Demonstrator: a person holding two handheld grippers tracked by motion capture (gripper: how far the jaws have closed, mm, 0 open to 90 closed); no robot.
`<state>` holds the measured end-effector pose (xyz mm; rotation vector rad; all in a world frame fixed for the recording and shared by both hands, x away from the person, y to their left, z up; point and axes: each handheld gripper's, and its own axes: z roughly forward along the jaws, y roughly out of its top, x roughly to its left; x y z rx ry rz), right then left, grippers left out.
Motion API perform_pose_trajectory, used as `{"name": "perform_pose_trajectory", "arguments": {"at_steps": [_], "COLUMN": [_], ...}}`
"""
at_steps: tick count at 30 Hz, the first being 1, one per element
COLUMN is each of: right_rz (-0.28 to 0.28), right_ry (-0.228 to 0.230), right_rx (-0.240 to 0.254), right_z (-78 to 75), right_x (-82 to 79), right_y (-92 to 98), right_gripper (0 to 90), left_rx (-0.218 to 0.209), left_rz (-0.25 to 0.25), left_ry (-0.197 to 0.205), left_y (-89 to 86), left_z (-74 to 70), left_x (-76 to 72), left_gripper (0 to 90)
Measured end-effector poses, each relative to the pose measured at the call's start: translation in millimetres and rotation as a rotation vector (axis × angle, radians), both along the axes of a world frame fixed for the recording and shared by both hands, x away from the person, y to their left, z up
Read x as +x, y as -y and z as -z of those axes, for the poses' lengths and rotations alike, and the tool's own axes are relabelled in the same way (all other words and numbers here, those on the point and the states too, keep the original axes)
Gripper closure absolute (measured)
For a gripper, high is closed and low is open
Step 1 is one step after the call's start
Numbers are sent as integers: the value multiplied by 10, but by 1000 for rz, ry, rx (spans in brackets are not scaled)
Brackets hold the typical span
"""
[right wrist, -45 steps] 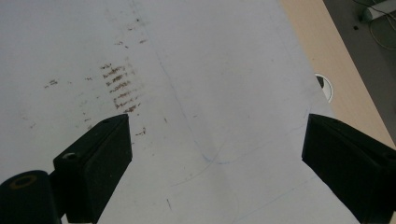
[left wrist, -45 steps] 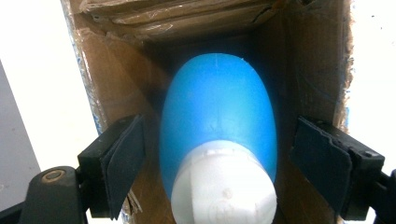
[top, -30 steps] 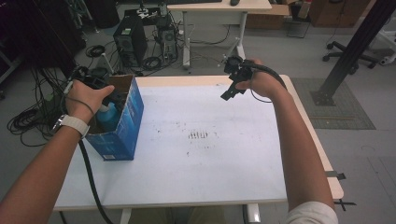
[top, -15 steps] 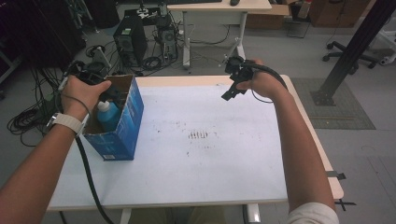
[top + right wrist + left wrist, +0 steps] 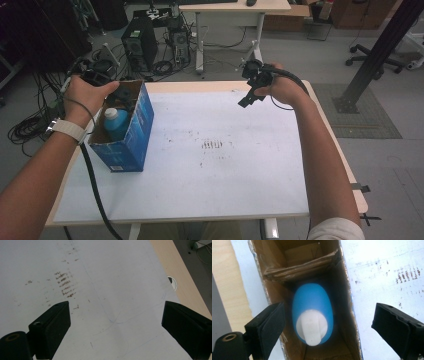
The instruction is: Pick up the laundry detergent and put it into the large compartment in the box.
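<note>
Closest to the person, an open blue cardboard box [image 5: 131,136] sits at the left side of the white table [image 5: 215,195], and a blue bottle [image 5: 312,307] with a white cap [image 5: 311,326] stands inside it. The left gripper [image 5: 328,332] hangs above the box, jaws spread wide, gripping nothing. Farther back, the right gripper [image 5: 248,97] hovers over bare, stained tabletop, jaws likewise apart and empty.

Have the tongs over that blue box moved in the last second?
Yes. The left tongs drew back toward the far end of the blue box, uncovering the blue bottle.
</note>
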<state>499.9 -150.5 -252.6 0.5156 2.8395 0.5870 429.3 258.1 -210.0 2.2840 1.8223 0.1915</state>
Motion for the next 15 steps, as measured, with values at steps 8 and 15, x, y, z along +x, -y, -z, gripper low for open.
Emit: {"name": "perform_pose_trajectory", "arguments": {"at_steps": [8,15], "right_rz": [2,3], "right_ry": [1,2], "right_rx": [2,2], "right_z": [-8,-15], "right_x": [-7,-11], "right_y": [7,12], "right_gripper": [85,85], "left_rx": [-10,-26], "left_rz": [18,52], "left_ry": [6,20], "left_y": [-4,10], "left_z": [-85,-176], "left_x": [-32,-65], "left_gripper": [102,102]}}
